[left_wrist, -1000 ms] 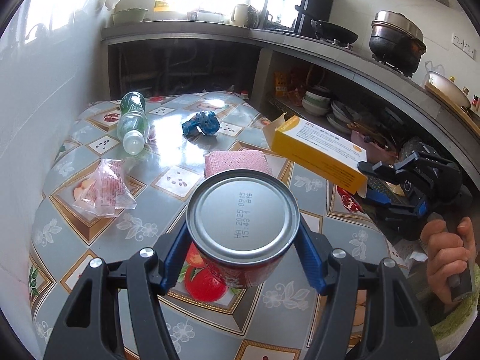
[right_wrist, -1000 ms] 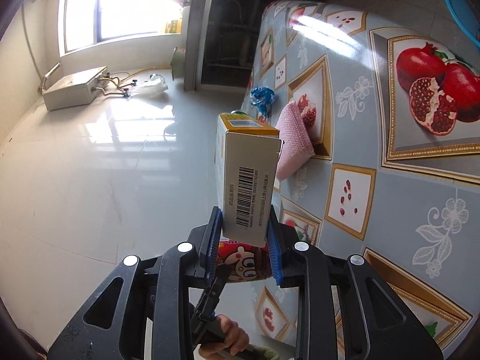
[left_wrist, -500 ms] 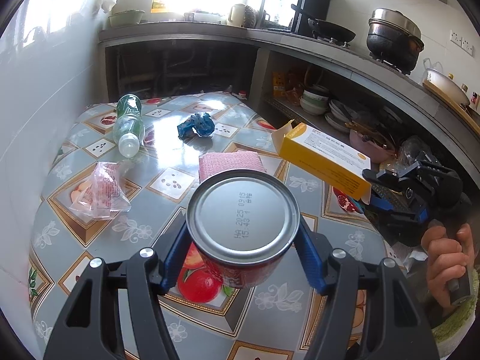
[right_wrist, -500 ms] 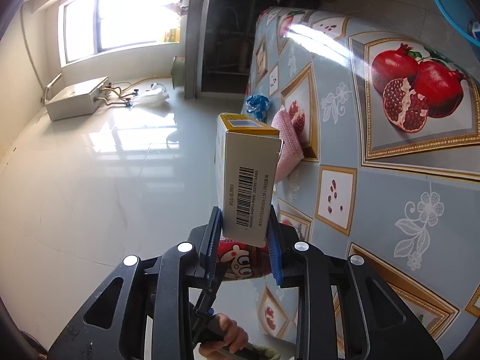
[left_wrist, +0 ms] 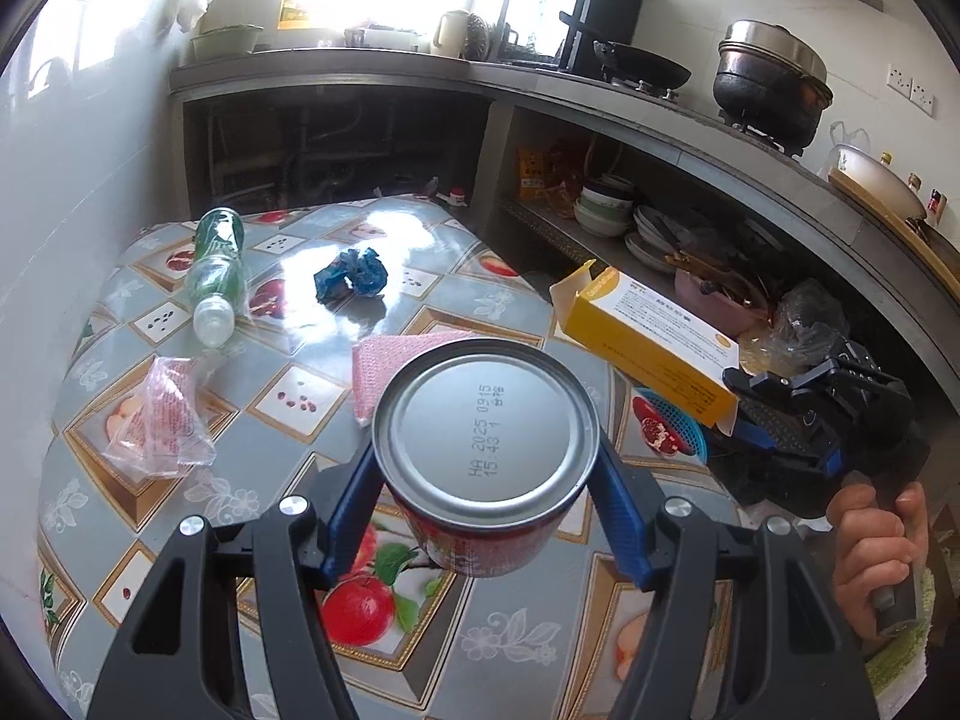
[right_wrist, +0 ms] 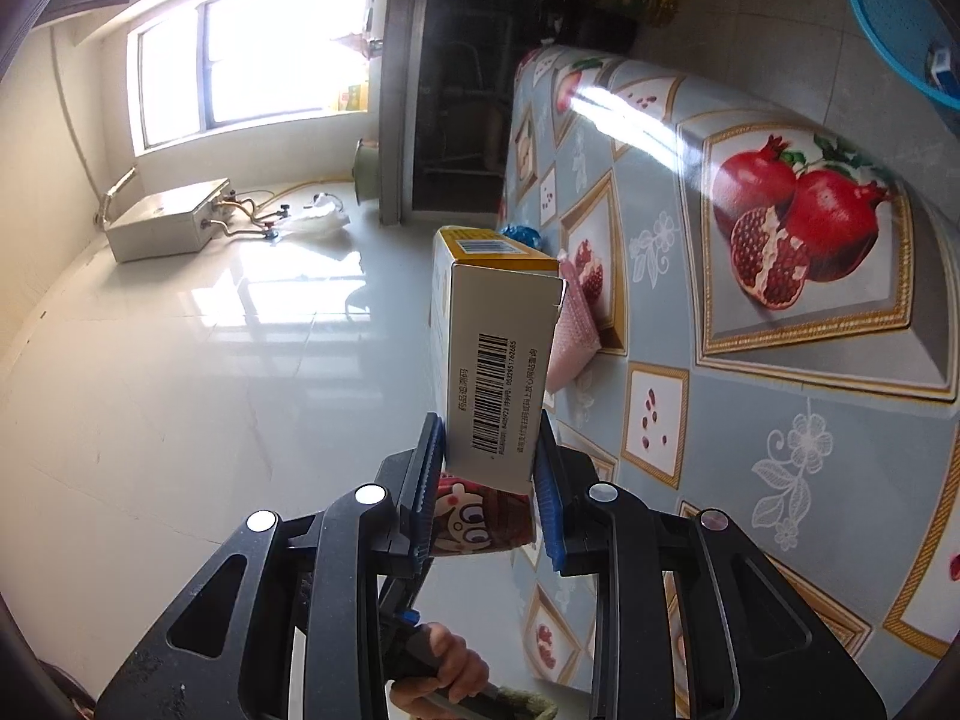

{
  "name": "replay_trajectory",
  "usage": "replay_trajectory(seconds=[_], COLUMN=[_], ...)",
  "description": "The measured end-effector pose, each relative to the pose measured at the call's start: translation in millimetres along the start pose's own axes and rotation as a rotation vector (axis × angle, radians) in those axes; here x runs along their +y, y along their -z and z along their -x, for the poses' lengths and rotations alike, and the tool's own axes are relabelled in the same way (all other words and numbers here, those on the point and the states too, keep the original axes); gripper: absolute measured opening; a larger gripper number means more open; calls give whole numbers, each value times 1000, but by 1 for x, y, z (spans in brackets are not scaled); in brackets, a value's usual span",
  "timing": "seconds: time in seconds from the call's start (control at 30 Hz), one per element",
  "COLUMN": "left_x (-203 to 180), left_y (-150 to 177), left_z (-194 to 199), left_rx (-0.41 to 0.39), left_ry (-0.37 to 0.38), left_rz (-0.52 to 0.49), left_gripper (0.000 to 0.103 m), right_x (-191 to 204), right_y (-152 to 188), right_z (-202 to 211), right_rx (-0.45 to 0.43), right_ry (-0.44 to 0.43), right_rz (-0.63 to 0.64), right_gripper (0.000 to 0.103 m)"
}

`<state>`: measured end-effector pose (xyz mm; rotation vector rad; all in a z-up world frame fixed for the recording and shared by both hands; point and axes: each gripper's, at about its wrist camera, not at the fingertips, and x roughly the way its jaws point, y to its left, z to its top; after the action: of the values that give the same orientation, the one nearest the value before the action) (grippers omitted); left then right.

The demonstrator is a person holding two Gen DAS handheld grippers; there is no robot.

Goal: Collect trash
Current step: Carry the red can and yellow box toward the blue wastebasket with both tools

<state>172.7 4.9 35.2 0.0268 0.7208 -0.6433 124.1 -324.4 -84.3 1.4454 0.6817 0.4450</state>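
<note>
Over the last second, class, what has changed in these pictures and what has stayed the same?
The right gripper has carried the yellow box off the table edge, toward the blue basket. The left gripper still clamps the can. Bottle, blue wrapper, pink cloth and plastic bag lie unmoved.

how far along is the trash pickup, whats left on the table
Partway. In hand: the left gripper clamps the can, the right gripper clamps the yellow box. The blue basket already holds something, too small to identify. Left on the table: plastic bottle, blue wrapper, clear bag; pink cloth too.
</note>
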Motion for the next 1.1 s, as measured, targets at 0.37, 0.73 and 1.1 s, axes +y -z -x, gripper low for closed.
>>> replay_trajectory(seconds=[0.37,0.73,1.1], left_x=[-98,-246,-331], left_y=[-85,-114,-78], left_z=[-70,-259,-442], left_rx=[50,392,601], left_ry=[255,347,177], left_rz=[-81,-199,-254], left_gripper=[64,64,64], right_x=[-22,-147,-229], right_y=[-41,-71,-150], right_z=[174,231,195], right_rx=[-465,-628,-671], right_ry=[237,418,519], right_rz=[40,-230,-362], right_gripper=[27,27,29])
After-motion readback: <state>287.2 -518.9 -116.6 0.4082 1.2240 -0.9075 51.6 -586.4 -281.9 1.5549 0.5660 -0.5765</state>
